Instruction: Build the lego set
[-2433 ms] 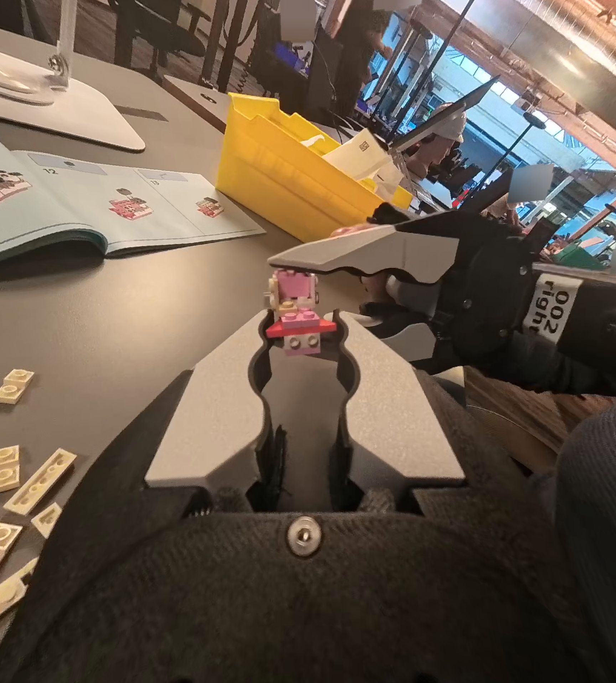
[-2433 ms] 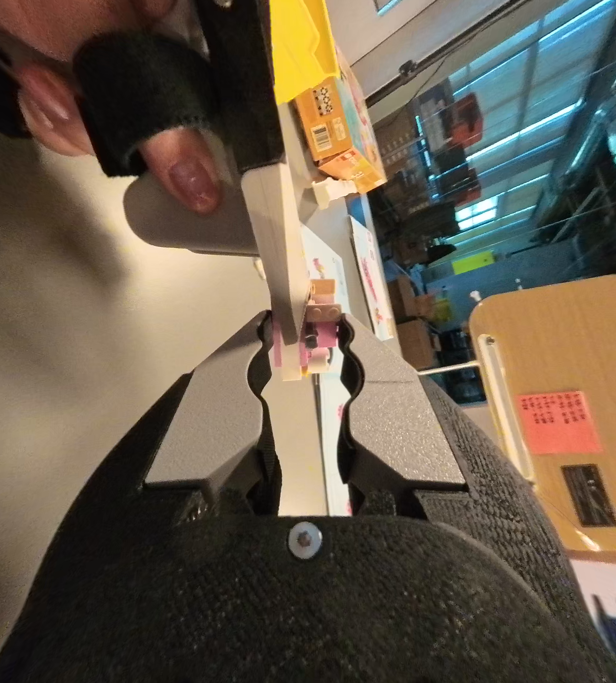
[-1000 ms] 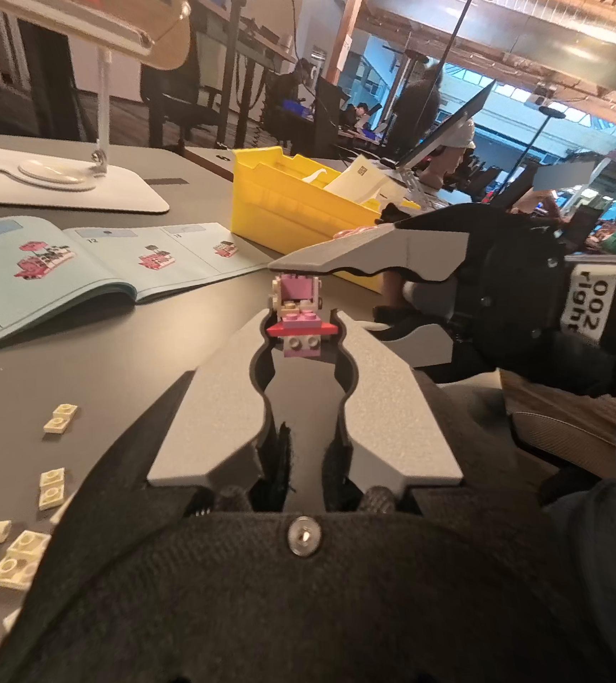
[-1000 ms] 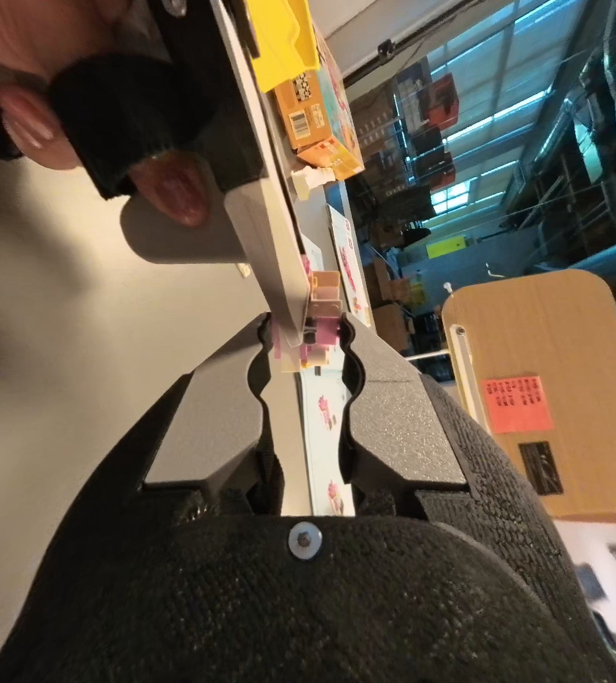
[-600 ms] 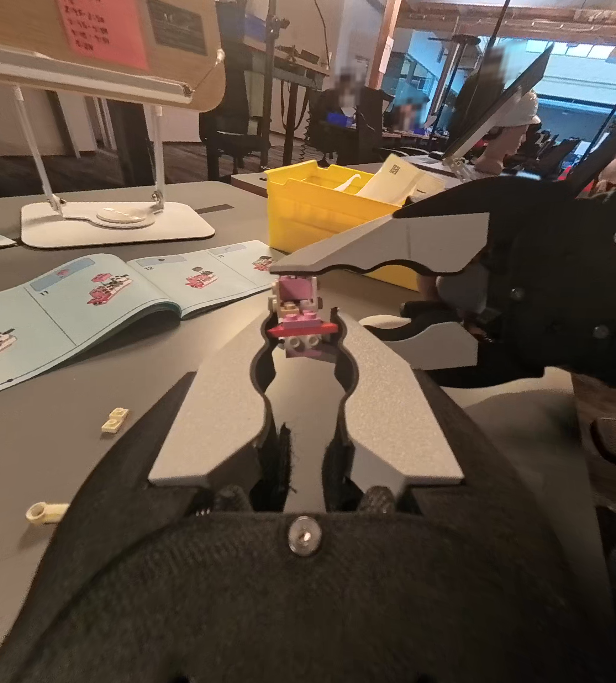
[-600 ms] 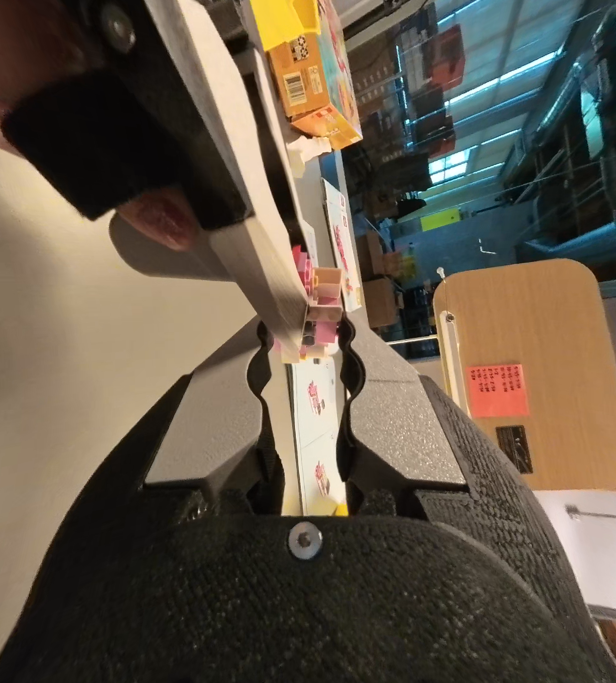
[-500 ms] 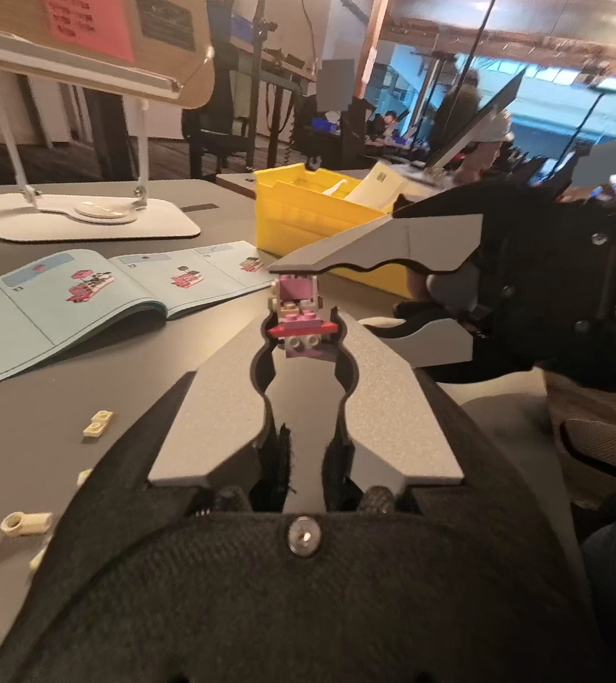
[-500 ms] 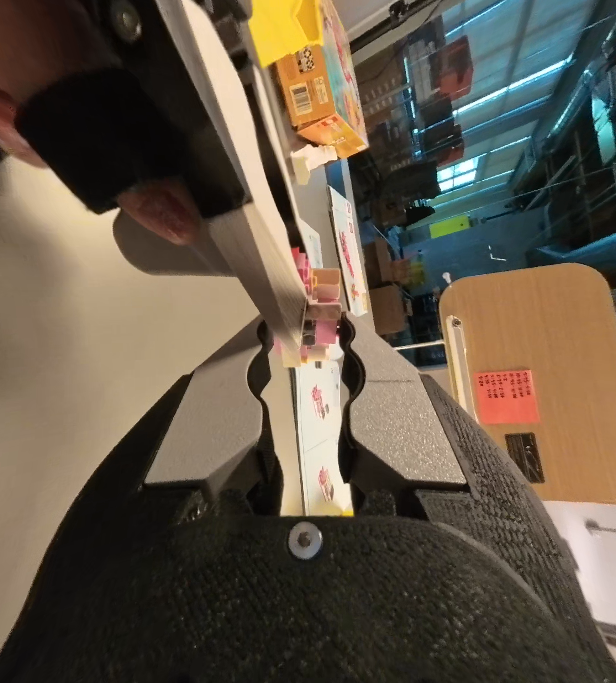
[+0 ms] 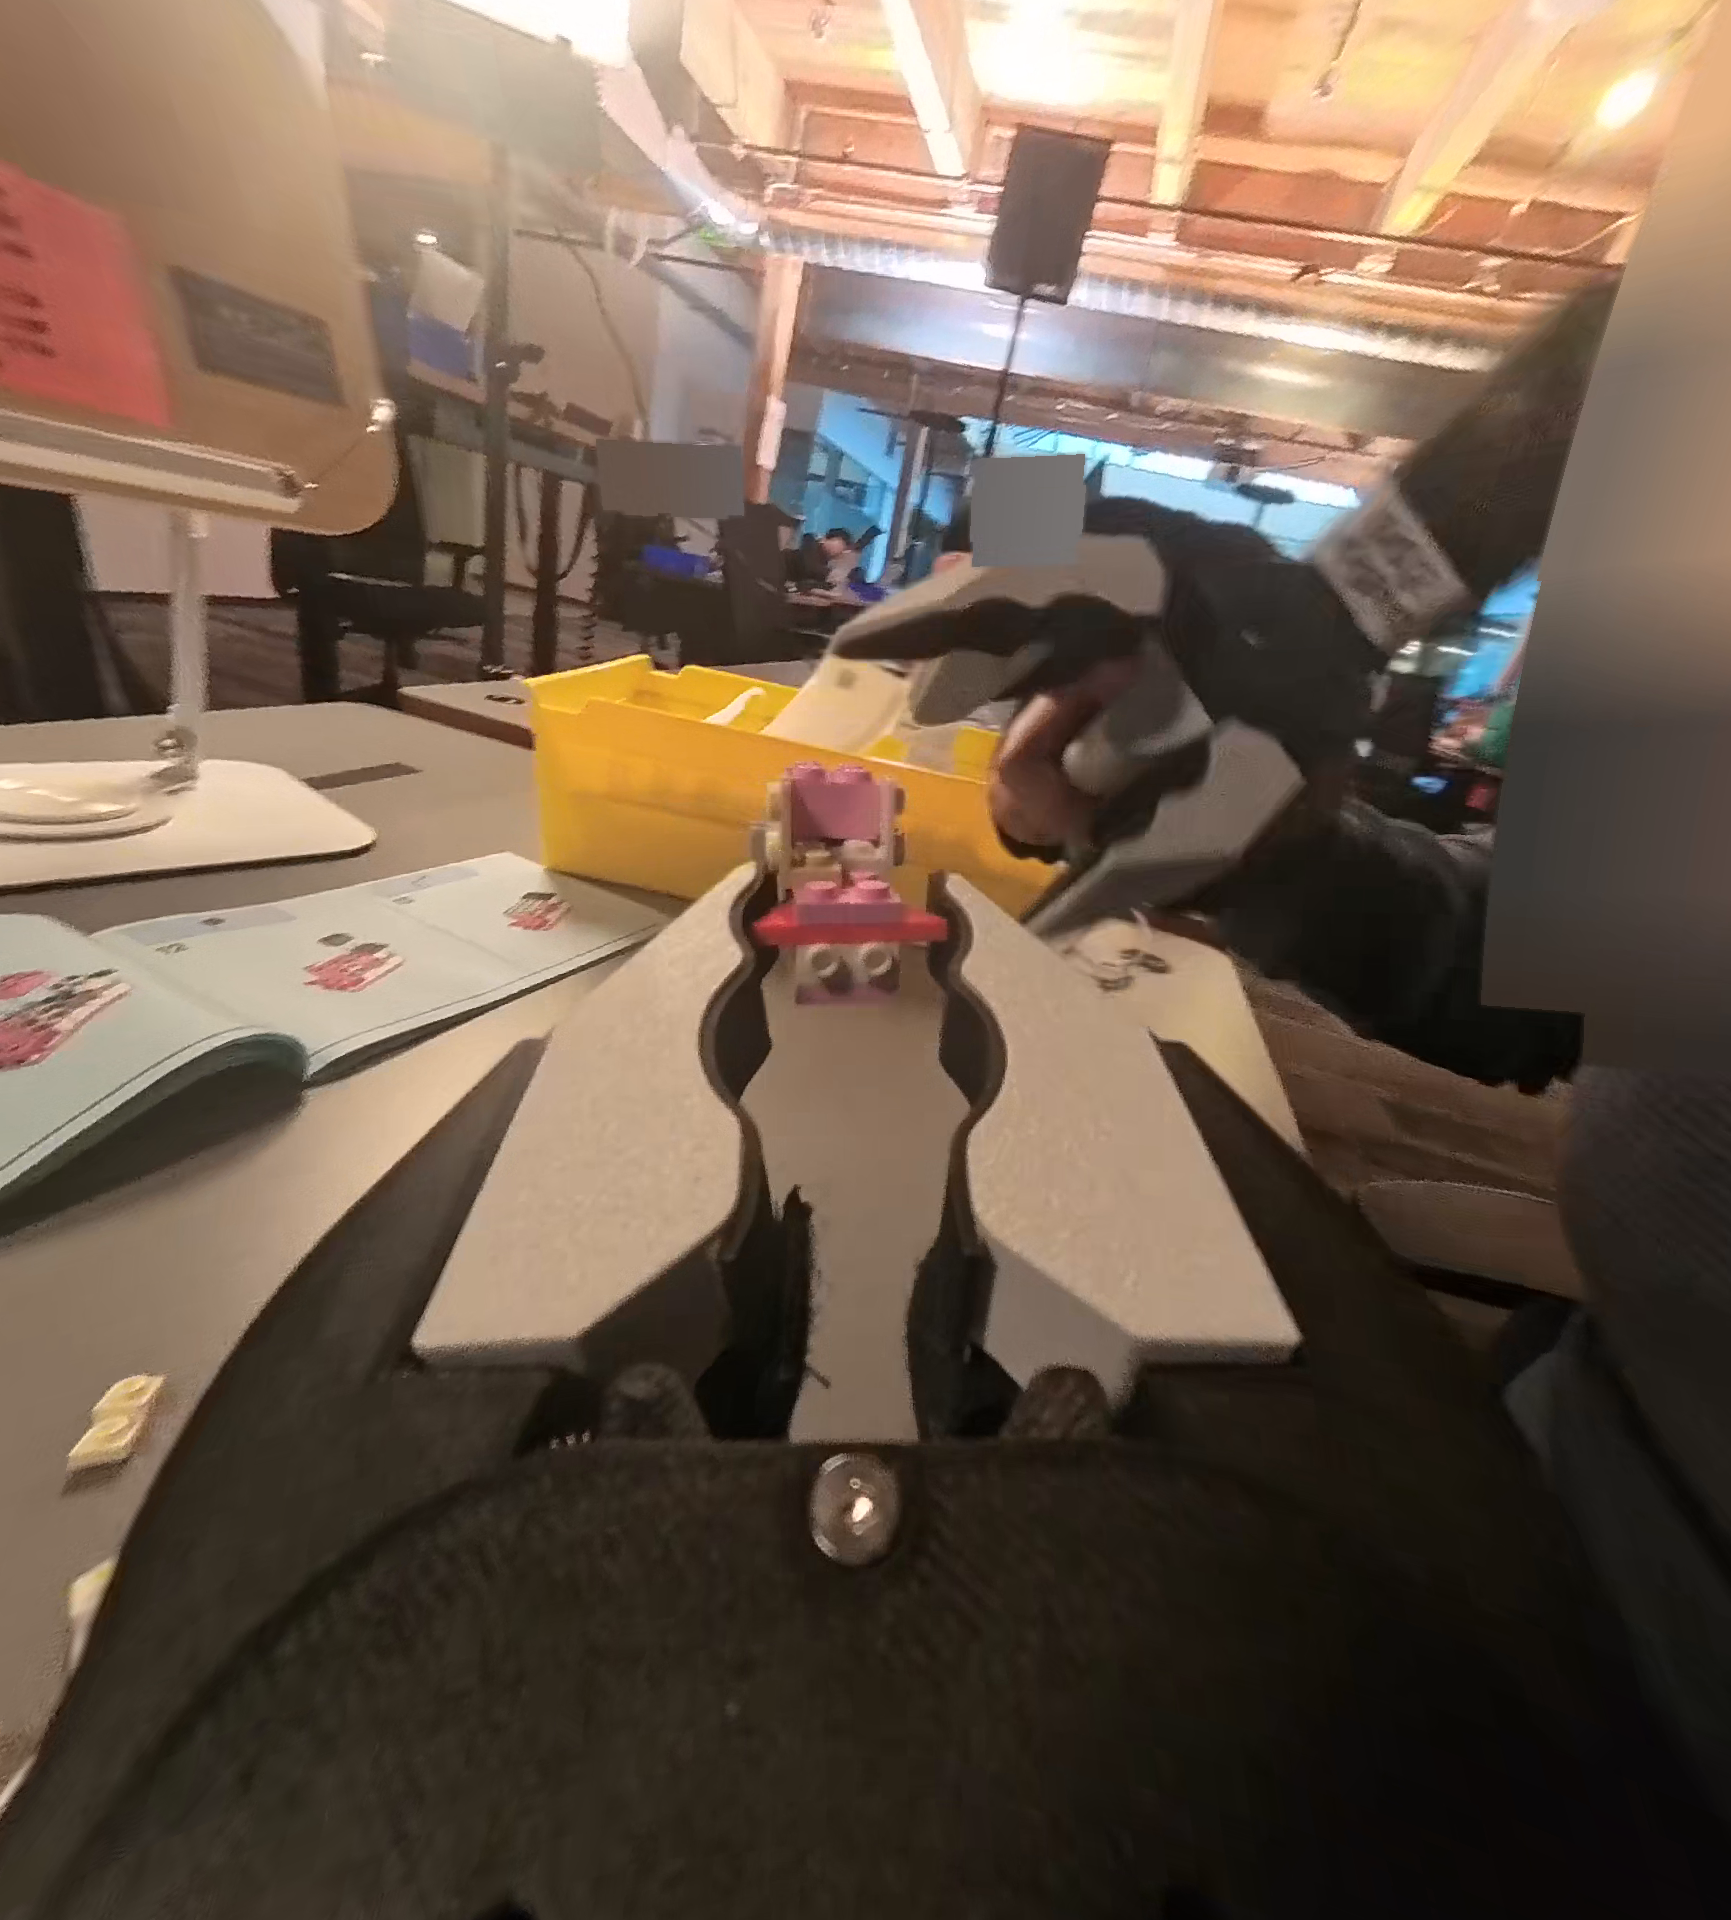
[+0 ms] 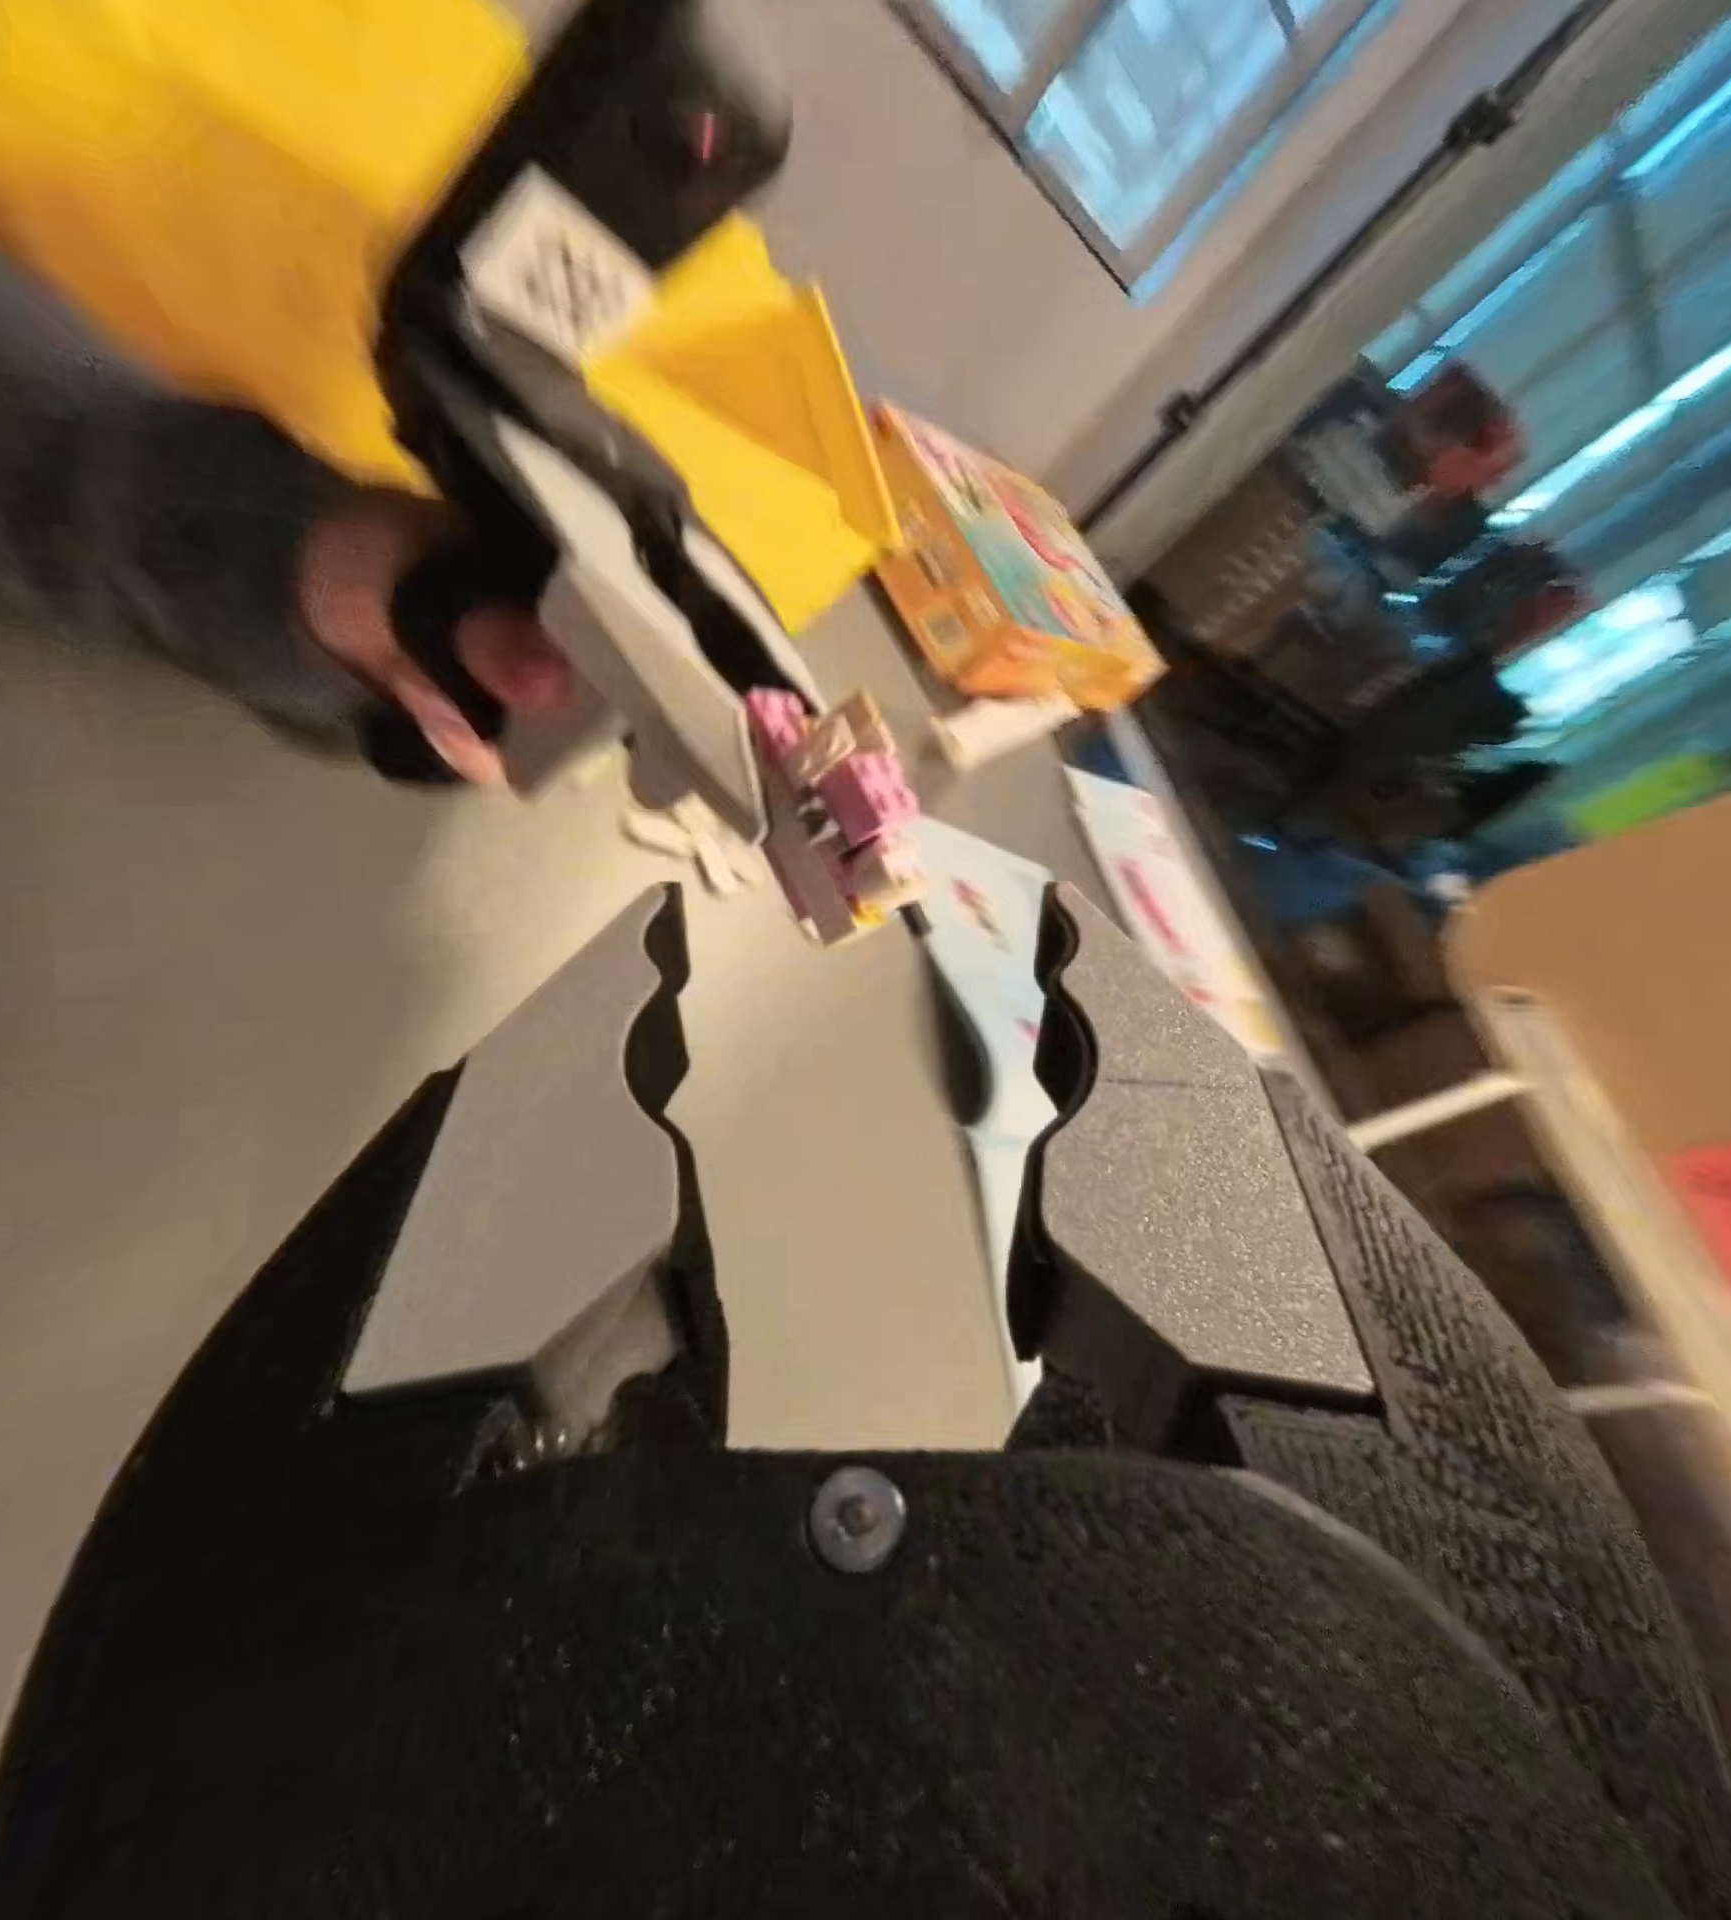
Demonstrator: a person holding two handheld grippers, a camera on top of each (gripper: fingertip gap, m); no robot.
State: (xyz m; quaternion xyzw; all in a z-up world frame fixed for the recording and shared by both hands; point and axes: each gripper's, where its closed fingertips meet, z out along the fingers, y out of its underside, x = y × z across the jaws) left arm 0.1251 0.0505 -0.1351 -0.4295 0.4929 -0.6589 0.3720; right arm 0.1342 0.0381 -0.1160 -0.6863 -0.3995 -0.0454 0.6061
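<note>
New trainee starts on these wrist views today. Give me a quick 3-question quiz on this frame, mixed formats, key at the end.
1. True or false: the left gripper is clamped on the small pink brick model.
2. Multiple choice: the right gripper is (a) shut on the model, (b) open, with nothing between its fingers, (c) shut on a cream plate.
3. Fill in: behind the model, on the grey table, stands a ____ bin, with an open instruction booklet to its left.

Key: 1 true; 2 b; 3 yellow.
</note>
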